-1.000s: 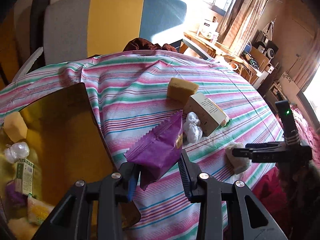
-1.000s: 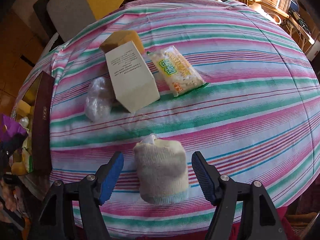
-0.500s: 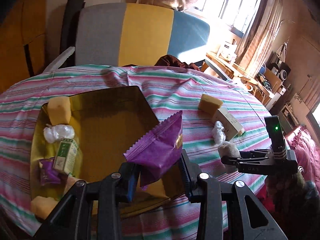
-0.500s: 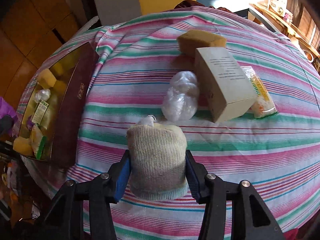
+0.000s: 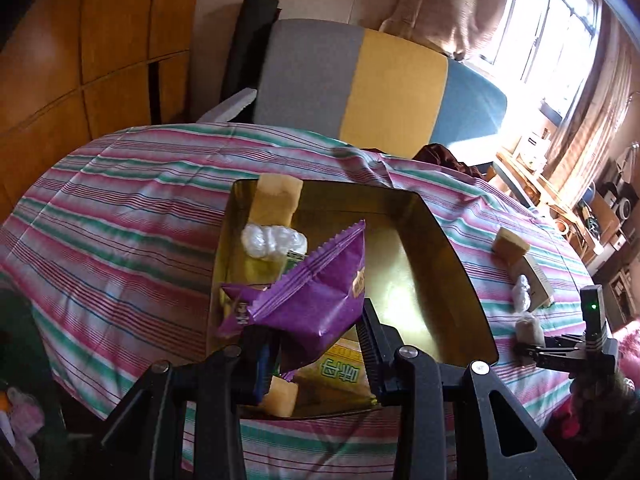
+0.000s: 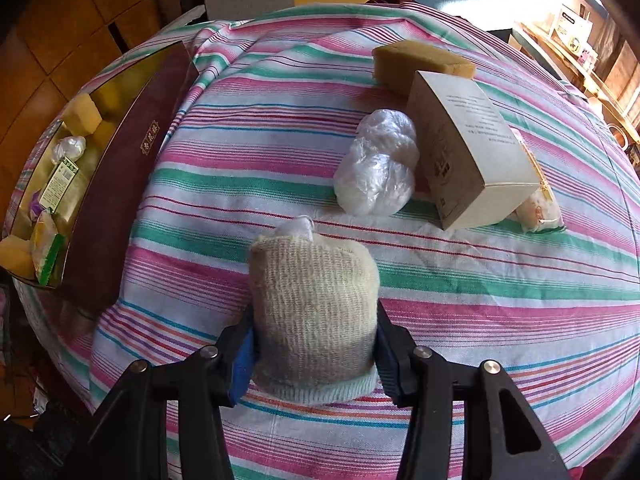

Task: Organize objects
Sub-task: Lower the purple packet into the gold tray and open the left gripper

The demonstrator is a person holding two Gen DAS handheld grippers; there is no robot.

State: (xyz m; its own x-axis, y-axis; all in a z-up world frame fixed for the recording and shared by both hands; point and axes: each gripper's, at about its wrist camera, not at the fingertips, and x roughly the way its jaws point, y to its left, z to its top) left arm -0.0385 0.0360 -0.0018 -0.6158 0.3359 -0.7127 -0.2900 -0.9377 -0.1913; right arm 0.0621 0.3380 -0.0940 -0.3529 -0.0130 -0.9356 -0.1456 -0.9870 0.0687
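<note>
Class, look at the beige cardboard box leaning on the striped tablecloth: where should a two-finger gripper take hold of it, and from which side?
Grip the cardboard box across its two broad flat faces, near the raised near end, coming from the right wrist camera's side. It lies tilted, propped on the snack packet, so that end stands off the tablecloth. The plastic bag bundle crowds its left face, so one finger would probably need to slip in between.

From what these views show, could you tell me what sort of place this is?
Most likely a lived-in home room: a table under a striped tablecloth, an upholstered chair beside it, and a curtained window over cluttered shelves.
</note>
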